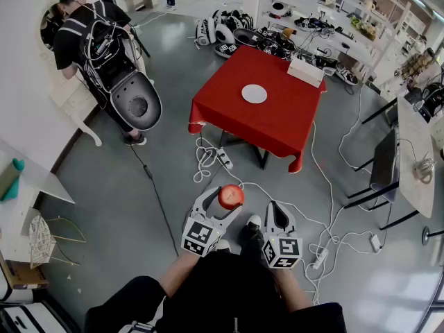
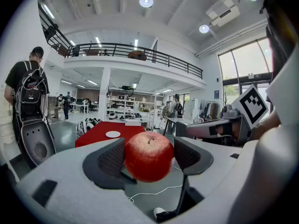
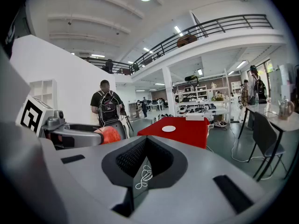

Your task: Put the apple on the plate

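A red apple [image 1: 231,196] [image 2: 148,156] sits between the pads of my left gripper [image 1: 225,200] [image 2: 149,149], which is shut on it and held over the grey floor. A sliver of the apple [image 3: 106,134] also shows in the right gripper view. My right gripper [image 1: 278,215] [image 3: 145,149] is beside the left one, shut with nothing in it. The white plate [image 1: 254,94] [image 2: 112,134] [image 3: 168,129] lies near the middle of the red table [image 1: 277,127] [image 2: 96,136] [image 3: 189,130], well ahead of both grippers.
A white box [image 1: 305,71] rests at the table's far edge. White cables and a power strip [image 1: 223,158] lie on the floor between me and the table. A person with a backpack [image 1: 97,54] stands at the left. A desk and chair [image 1: 385,165] are at the right.
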